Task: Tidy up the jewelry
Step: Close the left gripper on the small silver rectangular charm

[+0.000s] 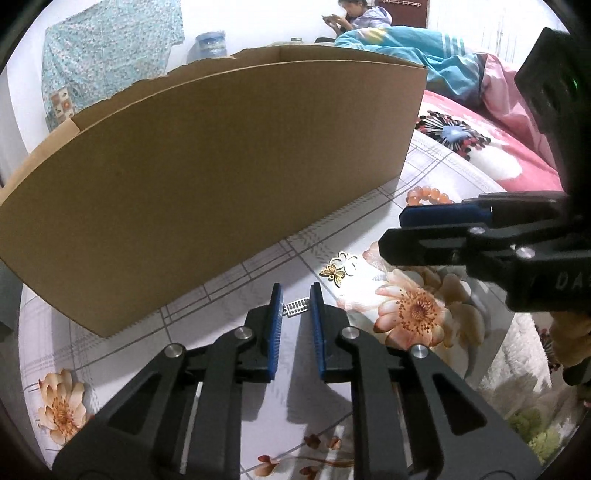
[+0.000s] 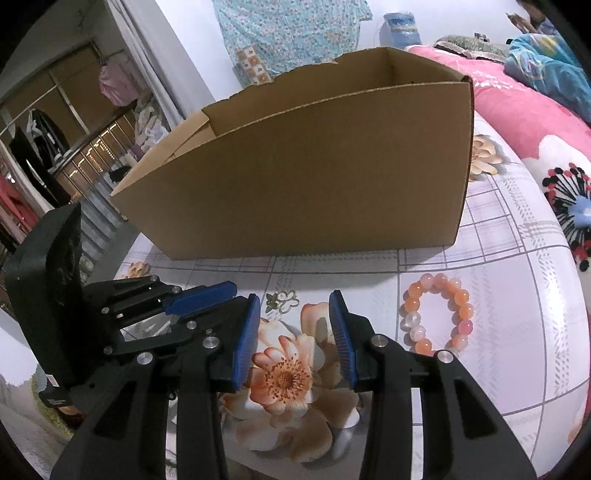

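A brown cardboard box [image 1: 207, 177] stands open-topped on the flowered bedsheet; it also shows in the right wrist view [image 2: 314, 173]. My left gripper [image 1: 295, 295] is partly open, its blue pads on either side of a small silver comb-shaped clip [image 1: 295, 307] lying on the sheet. A gold butterfly charm [image 1: 333, 275] and a pale butterfly charm [image 1: 347, 260] lie just beyond; both show in the right wrist view [image 2: 282, 301]. An orange and white bead bracelet [image 2: 437, 314] lies right of my right gripper [image 2: 293, 306], which is open and empty above the sheet.
The right gripper's body [image 1: 498, 236] reaches in from the right in the left wrist view. A pink quilt [image 2: 524, 114] and blue clothing [image 2: 546, 62] lie behind the box. A person [image 1: 360, 18] sits far back.
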`<act>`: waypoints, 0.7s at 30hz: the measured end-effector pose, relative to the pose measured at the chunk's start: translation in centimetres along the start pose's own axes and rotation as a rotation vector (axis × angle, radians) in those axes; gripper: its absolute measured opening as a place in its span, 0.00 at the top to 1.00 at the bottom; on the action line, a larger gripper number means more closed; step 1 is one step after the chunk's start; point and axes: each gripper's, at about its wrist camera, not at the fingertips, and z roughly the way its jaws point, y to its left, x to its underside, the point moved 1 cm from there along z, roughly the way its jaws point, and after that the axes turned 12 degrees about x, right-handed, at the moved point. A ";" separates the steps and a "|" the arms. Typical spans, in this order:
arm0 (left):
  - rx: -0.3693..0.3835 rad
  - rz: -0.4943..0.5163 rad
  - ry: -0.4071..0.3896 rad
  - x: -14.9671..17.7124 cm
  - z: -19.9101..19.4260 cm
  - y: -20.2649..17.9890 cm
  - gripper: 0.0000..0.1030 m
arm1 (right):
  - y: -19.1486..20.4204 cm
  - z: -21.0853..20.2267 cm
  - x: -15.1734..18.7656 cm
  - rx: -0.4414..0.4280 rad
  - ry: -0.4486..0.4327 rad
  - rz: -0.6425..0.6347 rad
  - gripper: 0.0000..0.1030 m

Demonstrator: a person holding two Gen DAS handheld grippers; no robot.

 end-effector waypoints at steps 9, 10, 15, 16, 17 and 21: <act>0.002 -0.036 -0.015 0.4 -0.7 0.4 0.87 | -0.6 -0.7 0.2 0.005 -0.018 -0.007 0.63; 0.001 -0.040 -0.018 0.5 -0.9 0.5 0.87 | -0.5 -0.7 0.2 0.007 -0.019 -0.013 0.63; -0.020 -0.068 -0.036 0.9 -2.0 1.4 0.87 | 0.5 -0.4 0.5 0.033 -0.016 -0.087 0.63; -0.021 -0.073 -0.038 1.0 -2.1 1.6 0.87 | 0.7 -0.3 0.6 0.039 -0.015 -0.103 0.63; -0.022 -0.080 -0.040 1.1 -2.3 1.9 0.87 | 1.0 -0.1 0.6 0.043 -0.013 -0.124 0.64; -0.018 -0.098 -0.053 1.3 -2.6 2.5 0.87 | 1.8 0.7 0.3 0.067 -0.004 -0.199 0.71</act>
